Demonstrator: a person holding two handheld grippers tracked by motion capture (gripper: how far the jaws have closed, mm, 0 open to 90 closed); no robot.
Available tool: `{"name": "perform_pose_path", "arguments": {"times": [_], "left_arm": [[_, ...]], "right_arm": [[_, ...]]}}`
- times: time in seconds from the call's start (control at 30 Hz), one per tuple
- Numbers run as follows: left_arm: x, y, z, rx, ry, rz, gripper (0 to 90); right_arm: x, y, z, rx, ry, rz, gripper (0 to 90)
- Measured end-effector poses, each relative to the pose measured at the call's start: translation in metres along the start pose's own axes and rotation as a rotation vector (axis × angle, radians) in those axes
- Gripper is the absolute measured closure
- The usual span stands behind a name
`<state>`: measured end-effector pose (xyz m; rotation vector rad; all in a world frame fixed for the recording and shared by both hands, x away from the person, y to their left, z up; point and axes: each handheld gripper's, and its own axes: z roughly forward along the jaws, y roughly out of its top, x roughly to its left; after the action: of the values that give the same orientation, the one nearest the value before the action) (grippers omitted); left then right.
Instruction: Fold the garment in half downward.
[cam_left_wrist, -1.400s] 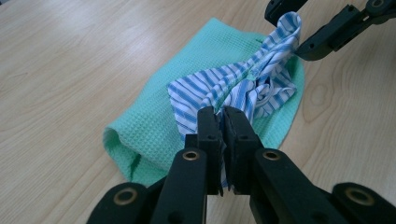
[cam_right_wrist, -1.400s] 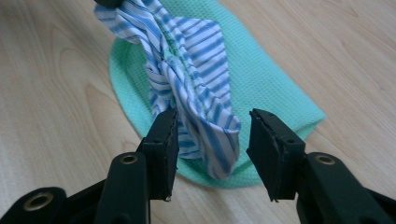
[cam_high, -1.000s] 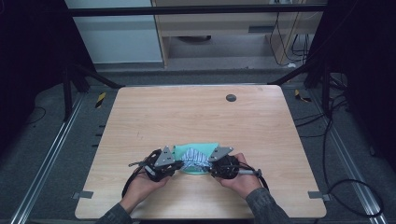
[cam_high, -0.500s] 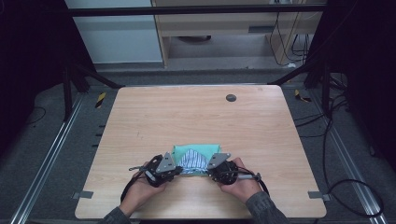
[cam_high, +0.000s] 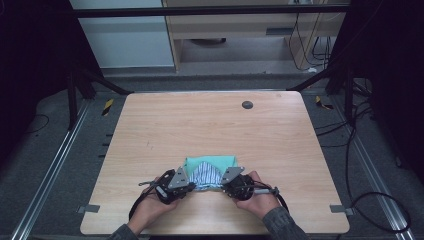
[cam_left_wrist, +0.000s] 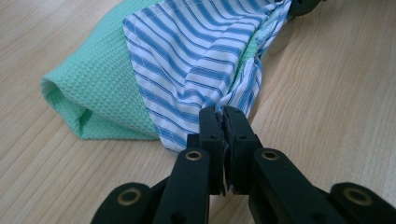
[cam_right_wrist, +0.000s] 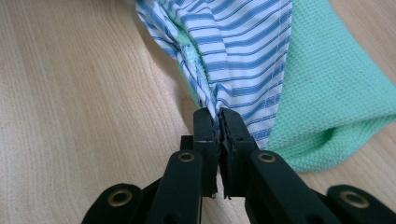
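**Striped cloth pinched at both near corners, drawn toward table's near edge**

Striped blue-and-white cloth (cam_left_wrist: 196, 60) lying over green waffle-weave cloth (cam_left_wrist: 100, 88), both on wooden table (cam_high: 210, 125) close to near edge, between the two hands. Left gripper (cam_left_wrist: 223, 114) clamped tight on one gathered corner of striped cloth; right gripper (cam_right_wrist: 217, 116) likewise closed on opposite corner. Soft, light, limp fabric by the look: likely to sag, bunch and slide over the layer beneath, so best held at hemmed corners and kept taut between both grips. Compared with a second ago, bundle and both grippers sit nearer the person, and more green shows behind the stripes
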<state>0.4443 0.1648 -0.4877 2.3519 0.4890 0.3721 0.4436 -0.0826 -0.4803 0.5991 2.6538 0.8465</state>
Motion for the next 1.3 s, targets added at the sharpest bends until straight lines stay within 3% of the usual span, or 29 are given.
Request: {"name": "perform_pose_path", "arguments": {"times": [0.27, 0.33, 0.37, 0.4, 0.47, 0.67, 0.7, 0.77, 0.83, 0.93, 1.1, 1.2, 1.23, 1.3], "left_arm": [[-0.006, -0.001, -0.004, -0.013, -0.015, -0.024, 86.9], [-0.007, -0.002, -0.005, -0.022, -0.005, -0.031, 79.1], [-0.009, -0.004, -0.006, -0.026, -0.002, -0.040, 75.9], [-0.010, -0.005, -0.008, -0.033, -0.004, -0.046, 75.9], [-0.013, -0.009, -0.013, -0.049, 0.008, -0.059, 65.6], [-0.010, -0.020, -0.031, -0.091, 0.044, -0.109, 57.3], [-0.006, -0.023, -0.034, -0.106, 0.066, -0.138, 50.1], [-0.003, -0.024, -0.035, -0.105, 0.080, -0.151, 47.4], [0.002, -0.027, -0.035, -0.105, 0.100, -0.171, 40.0], [0.006, -0.030, -0.035, -0.092, 0.114, -0.211, 30.1], [0.007, -0.031, -0.031, -0.067, 0.148, -0.225, 13.4], [0.009, -0.032, -0.031, -0.065, 0.149, -0.238, 8.6], [0.013, -0.033, -0.031, -0.074, 0.149, -0.252, 7.8], [0.016, -0.032, -0.031, -0.076, 0.142, -0.261, 6.9]], "right_arm": [[0.000, -0.001, -0.005, -0.010, -0.008, -0.006, 85.1], [0.001, -0.001, -0.005, -0.012, -0.010, -0.006, 83.0], [0.002, -0.002, -0.007, -0.020, -0.009, 0.009, 73.2], [0.002, -0.002, -0.007, -0.020, -0.009, 0.009, 73.2], [0.004, -0.004, -0.011, -0.035, -0.017, 0.013, 67.8], [0.004, -0.013, -0.019, -0.044, -0.031, 0.049, 54.8], [0.004, -0.017, -0.020, -0.042, -0.036, 0.071, 49.2], [0.003, -0.019, -0.021, -0.040, -0.035, 0.080, 45.9], [0.003, -0.026, -0.023, -0.034, -0.077, 0.110, 30.4], [0.000, -0.033, -0.024, -0.030, -0.089, 0.155, 18.2], [-0.010, -0.045, -0.030, -0.042, -0.134, 0.222, 10.6], [-0.017, -0.049, -0.032, -0.051, -0.142, 0.257, 7.2], [-0.027, -0.053, -0.035, -0.072, -0.148, 0.297, 6.4], [-0.030, -0.054, -0.036, -0.082, -0.150, 0.305, 6.3]]}}
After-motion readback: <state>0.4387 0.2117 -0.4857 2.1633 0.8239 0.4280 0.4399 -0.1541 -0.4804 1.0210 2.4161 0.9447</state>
